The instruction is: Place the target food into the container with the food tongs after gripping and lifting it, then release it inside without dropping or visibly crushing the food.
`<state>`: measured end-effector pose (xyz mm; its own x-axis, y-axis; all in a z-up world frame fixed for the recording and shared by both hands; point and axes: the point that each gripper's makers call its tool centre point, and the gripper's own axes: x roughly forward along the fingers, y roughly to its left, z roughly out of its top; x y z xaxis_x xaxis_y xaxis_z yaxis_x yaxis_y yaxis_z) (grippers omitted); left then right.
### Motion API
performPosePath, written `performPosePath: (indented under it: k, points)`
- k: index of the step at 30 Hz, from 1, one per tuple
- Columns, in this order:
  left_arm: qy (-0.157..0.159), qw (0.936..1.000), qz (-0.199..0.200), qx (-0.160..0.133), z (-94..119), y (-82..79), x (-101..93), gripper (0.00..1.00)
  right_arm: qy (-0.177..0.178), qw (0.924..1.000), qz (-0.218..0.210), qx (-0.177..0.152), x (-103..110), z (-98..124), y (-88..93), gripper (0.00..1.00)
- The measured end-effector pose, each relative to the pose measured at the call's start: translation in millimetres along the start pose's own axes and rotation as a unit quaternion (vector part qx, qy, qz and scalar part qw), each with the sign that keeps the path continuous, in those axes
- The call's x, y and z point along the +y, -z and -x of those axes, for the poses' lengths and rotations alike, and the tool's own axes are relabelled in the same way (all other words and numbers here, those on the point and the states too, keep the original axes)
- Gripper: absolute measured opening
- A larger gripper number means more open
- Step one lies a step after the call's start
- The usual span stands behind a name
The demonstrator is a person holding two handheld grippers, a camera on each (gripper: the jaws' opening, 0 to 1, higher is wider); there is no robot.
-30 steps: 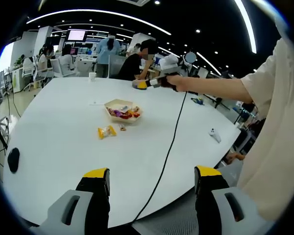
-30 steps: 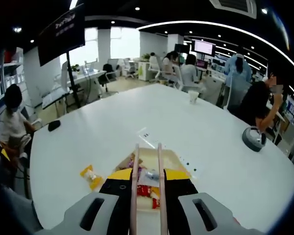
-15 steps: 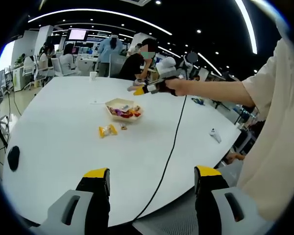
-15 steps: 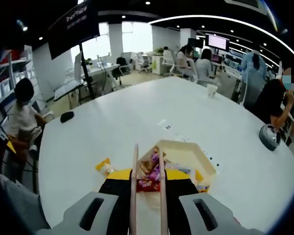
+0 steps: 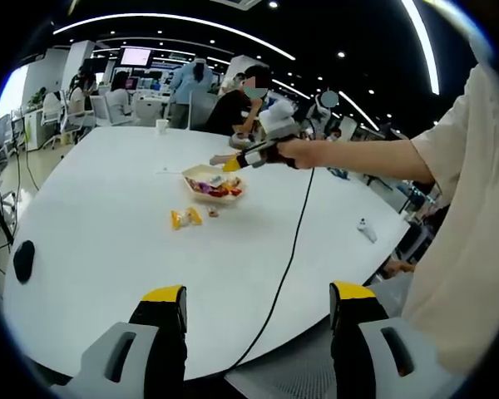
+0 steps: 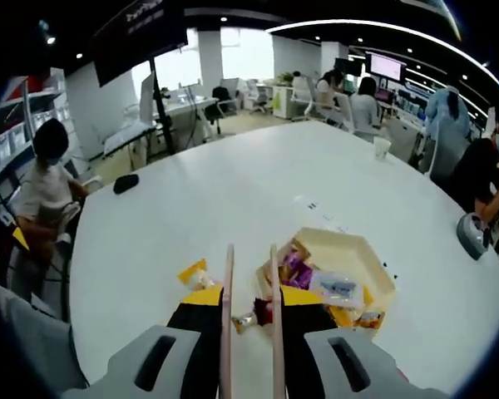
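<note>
A beige container (image 6: 353, 259) holding several wrapped snacks sits on the white table (image 6: 233, 191), just right of the tong tips. My right gripper (image 6: 251, 299) is shut on the food tongs (image 6: 229, 274); the two pale arms stand slightly apart with nothing between them. A yellow snack packet (image 6: 195, 274) lies left of the tongs, and a small wrapped sweet (image 6: 244, 319) lies under them. In the left gripper view a hand holds that right gripper (image 5: 251, 155) above the container (image 5: 209, 174), with the yellow packet (image 5: 183, 218) nearer. My left gripper (image 5: 258, 303) hangs open off the table's near edge.
A black cable (image 5: 291, 249) trails from the right gripper across the table. A black mouse (image 5: 22, 262) lies at the left edge, a small white device (image 5: 365, 230) at the right, a white cup (image 5: 162, 126) far back. People sit around the far side.
The right gripper has swung left with the tongs: the container, under the tongs before, now lies to their right, and the yellow packet is closer. The left gripper stays put.
</note>
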<state>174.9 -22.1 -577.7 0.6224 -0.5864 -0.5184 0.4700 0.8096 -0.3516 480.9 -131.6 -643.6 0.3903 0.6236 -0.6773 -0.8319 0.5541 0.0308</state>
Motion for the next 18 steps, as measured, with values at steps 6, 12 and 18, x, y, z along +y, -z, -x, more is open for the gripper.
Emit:
performPosePath:
  k: [6,12,18]
  points:
    - [-0.001,1.0,0.005,-0.002,0,1.3,1.4,0.69,-0.008,0.9997,0.019,0.016,7,-10,5.2,0.23]
    - [-0.002,0.9999,0.011,-0.004,0,3.0,4.3,0.69,-0.024,0.9969,0.062,0.042,16,-17,8.5,0.23]
    - [-0.002,0.9999,0.013,-0.006,-1,2.3,7.2,0.69,-0.043,0.9901,0.114,0.07,27,-24,12.3,0.23]
